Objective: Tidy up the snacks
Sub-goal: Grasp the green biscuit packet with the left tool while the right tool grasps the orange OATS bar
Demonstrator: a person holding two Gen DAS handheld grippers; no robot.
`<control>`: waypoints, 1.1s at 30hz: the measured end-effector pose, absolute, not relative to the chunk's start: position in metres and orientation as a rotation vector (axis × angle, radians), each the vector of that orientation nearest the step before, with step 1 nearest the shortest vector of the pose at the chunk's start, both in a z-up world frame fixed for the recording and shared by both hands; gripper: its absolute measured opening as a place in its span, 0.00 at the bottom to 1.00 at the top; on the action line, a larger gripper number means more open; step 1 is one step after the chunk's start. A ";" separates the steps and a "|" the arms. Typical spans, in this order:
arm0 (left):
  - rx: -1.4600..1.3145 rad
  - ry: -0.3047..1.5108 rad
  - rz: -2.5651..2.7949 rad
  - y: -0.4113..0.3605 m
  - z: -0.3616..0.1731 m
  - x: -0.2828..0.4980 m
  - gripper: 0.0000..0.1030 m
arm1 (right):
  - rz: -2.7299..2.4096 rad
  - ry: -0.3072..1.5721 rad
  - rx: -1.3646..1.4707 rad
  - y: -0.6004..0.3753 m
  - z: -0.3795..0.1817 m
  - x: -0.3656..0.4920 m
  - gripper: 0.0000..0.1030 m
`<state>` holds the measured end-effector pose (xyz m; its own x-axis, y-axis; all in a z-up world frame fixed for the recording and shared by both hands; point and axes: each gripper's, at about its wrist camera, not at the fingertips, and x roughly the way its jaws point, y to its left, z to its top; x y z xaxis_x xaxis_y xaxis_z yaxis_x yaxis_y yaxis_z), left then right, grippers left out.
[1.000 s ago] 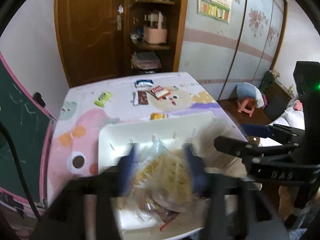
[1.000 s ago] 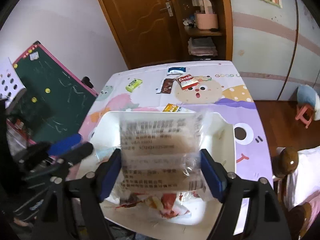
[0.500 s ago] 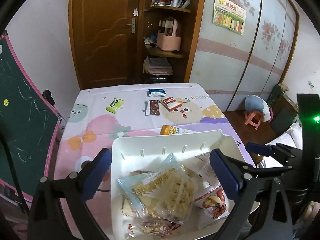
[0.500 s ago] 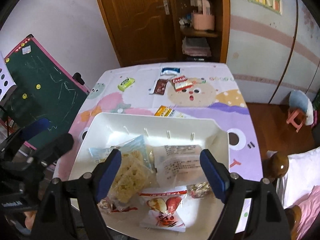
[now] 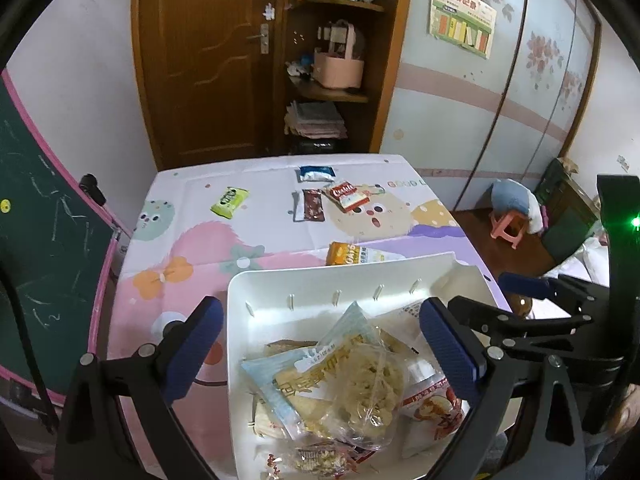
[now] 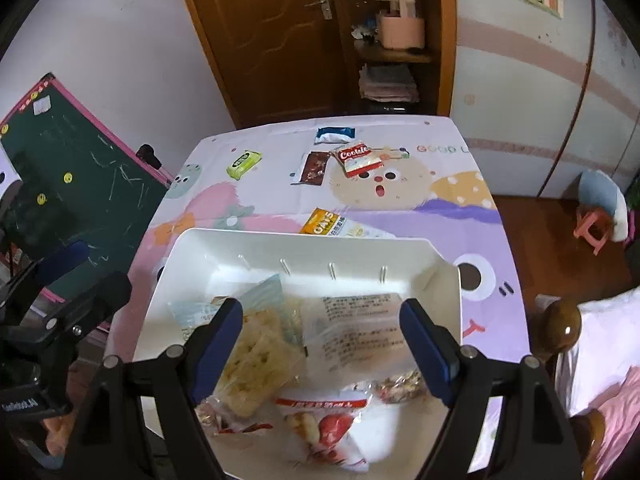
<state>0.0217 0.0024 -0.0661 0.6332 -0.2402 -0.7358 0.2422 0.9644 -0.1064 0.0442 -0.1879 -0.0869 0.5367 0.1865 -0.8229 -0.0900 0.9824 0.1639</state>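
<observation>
A white tray (image 5: 320, 280) (image 6: 304, 248) sits at the near edge of the table and holds several snack packets, among them a cracker bag (image 5: 360, 384) (image 6: 256, 364) and a clear white packet (image 6: 356, 332). My left gripper (image 5: 320, 352) is open and empty above the tray. My right gripper (image 6: 322, 348) is open and empty above the tray, and it also shows in the left wrist view (image 5: 532, 300). On the table beyond lie an orange oats packet (image 5: 348, 254) (image 6: 324, 222), a red cookie packet (image 5: 346, 196) (image 6: 358, 158), a brown bar (image 5: 312, 206), a green packet (image 5: 230, 200) and a blue-white packet (image 5: 316, 173).
The cartoon tablecloth (image 5: 192, 248) covers the table. A green chalkboard (image 5: 36, 240) leans at the left. A wooden door and corner shelves stand behind the table. A pink stool (image 5: 508, 228) and a bed edge are at the right.
Both grippers opened and let their packets fall into the tray: the left dropped the cracker bag, the right the clear white packet. Both then drew back and up.
</observation>
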 end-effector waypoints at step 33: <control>0.355 1.004 -0.211 0.044 -0.105 0.264 0.95 | 0.470 1.506 -0.446 -0.120 -0.205 0.265 0.79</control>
